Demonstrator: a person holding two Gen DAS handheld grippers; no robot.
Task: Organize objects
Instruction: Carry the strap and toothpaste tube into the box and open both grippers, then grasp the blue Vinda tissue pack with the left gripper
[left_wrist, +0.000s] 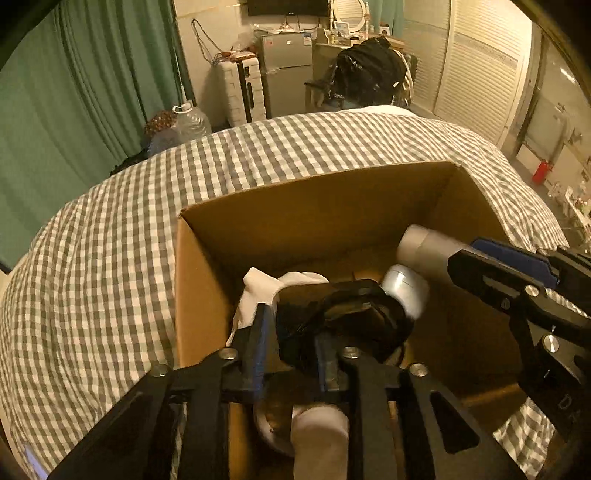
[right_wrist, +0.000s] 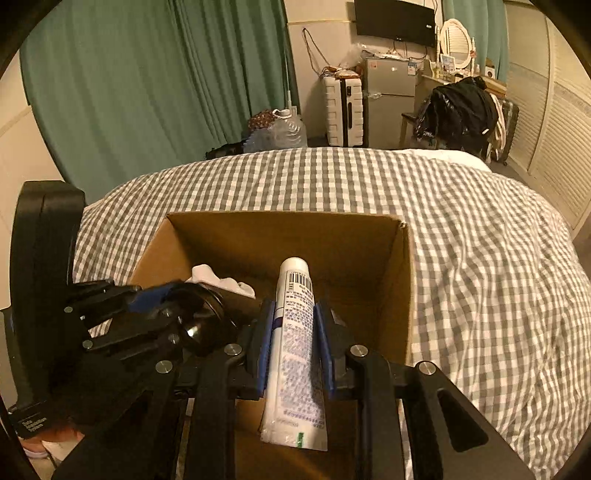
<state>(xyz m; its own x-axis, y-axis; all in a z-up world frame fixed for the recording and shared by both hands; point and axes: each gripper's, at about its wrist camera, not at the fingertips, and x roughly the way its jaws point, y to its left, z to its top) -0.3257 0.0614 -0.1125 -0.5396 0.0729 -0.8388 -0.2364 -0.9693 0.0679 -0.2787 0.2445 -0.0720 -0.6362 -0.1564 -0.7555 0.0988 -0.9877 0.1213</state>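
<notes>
An open cardboard box (left_wrist: 314, 206) (right_wrist: 280, 236) sits on a grey checked bed. My left gripper (left_wrist: 291, 332) is shut on a black glossy sunglasses-like object (left_wrist: 343, 317) and holds it over the box. It shows in the right wrist view (right_wrist: 201, 314) too. My right gripper (right_wrist: 293, 325) is shut on a white tube (right_wrist: 295, 332) with printed text and a barcode, cap pointing forward over the box. The tube's cap end (left_wrist: 421, 243) enters the left view from the right. A white cloth (left_wrist: 258, 291) (right_wrist: 218, 278) and a white rounded item (left_wrist: 404, 291) lie inside the box.
The checked bedcover (left_wrist: 110, 258) (right_wrist: 480, 258) surrounds the box. Green curtains (right_wrist: 147, 92) hang at the left. A white suitcase (right_wrist: 343, 107), a small fridge (right_wrist: 388, 96) and a chair with a black bag (right_wrist: 458, 107) stand beyond the bed. Louvred doors (left_wrist: 472, 74) line the right wall.
</notes>
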